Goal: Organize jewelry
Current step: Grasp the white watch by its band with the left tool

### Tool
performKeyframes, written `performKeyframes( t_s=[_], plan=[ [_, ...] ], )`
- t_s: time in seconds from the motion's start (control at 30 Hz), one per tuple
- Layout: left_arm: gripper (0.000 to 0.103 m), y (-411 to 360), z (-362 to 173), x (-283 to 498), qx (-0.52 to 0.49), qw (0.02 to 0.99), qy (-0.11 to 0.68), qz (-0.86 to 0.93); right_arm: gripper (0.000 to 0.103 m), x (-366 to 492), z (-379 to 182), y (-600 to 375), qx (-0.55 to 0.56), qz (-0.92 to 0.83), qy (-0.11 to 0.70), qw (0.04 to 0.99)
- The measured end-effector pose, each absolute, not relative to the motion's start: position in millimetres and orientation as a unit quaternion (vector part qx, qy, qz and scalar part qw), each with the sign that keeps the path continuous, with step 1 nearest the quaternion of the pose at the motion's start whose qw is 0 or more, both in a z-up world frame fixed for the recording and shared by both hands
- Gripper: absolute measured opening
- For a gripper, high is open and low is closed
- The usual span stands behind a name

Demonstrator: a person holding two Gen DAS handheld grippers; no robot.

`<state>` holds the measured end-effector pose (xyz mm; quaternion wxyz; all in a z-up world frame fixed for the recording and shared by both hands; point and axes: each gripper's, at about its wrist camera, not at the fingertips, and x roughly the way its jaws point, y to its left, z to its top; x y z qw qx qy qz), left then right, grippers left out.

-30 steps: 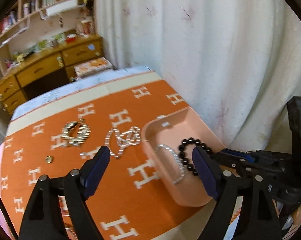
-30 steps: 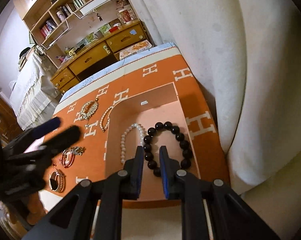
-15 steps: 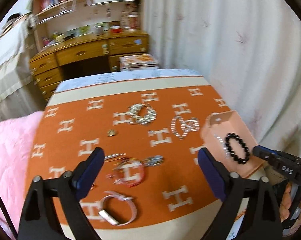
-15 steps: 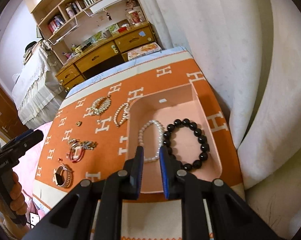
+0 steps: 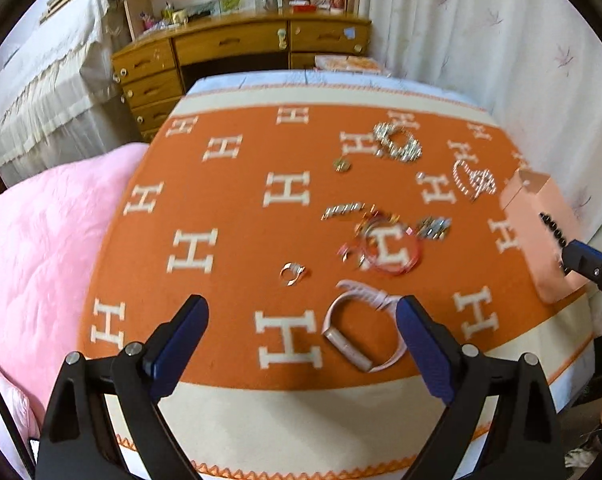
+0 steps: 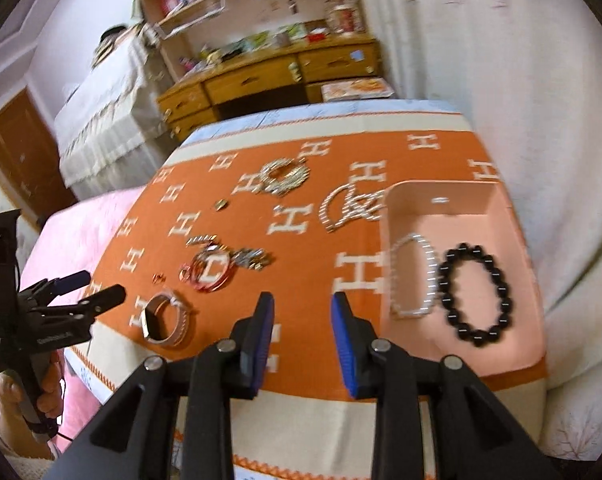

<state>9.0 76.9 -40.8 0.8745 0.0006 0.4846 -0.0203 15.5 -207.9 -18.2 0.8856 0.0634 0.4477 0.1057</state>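
Observation:
A pink tray (image 6: 501,216) sits at the right edge of the orange H-pattern cloth (image 5: 229,216) and holds a black bead bracelet (image 6: 476,293) and a pearl bracelet (image 6: 415,276). Loose jewelry lies on the cloth: a pink watch band (image 5: 361,330), a red bangle cluster (image 5: 385,244), a small ring (image 5: 293,273), a gold chain pile (image 5: 397,146) and a pearl strand (image 5: 473,180). My left gripper (image 5: 301,338) is wide open, empty, just short of the watch band. My right gripper (image 6: 303,340) is partly open, empty, left of the tray over the cloth's front.
A pink quilt (image 5: 33,240) lies left of the cloth. White curtains (image 6: 521,80) hang close behind the tray. A wooden desk with drawers (image 5: 241,52) and shelves stands beyond the table. The tray also shows in the left wrist view (image 5: 541,236).
My left gripper has swung left and back from the tray to the cloth's near left part. My right gripper has pulled back from over the tray, moved left, and opened its jaws.

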Motion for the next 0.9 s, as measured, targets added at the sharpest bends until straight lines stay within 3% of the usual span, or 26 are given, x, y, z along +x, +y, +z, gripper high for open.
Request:
performKeyframes(
  t_s=[0.23,0.4,0.73,0.8,0.9],
  plan=[
    [0.090,73,-62,18,0.035,0.865,0.498,-0.045,0.030,21,-33,-175,0.035,0.120,0.473,0.872],
    [0.079,61,-74,31,0.061,0.853,0.512,-0.079,0.030,24,-41,-164,0.022,0.118,0.485,0.866],
    [0.073,30,-75,45,0.220,0.813,0.497,-0.210,0.030,35,-48,-159,0.016,0.110,0.499,0.860],
    [0.058,27,-76,50,0.235,0.797,0.505,-0.234,0.030,37,-49,-159,0.017,0.110,0.501,0.858],
    [0.051,23,-79,57,0.243,0.774,0.518,-0.271,0.030,40,-50,-159,0.020,0.110,0.504,0.857]
  ],
)
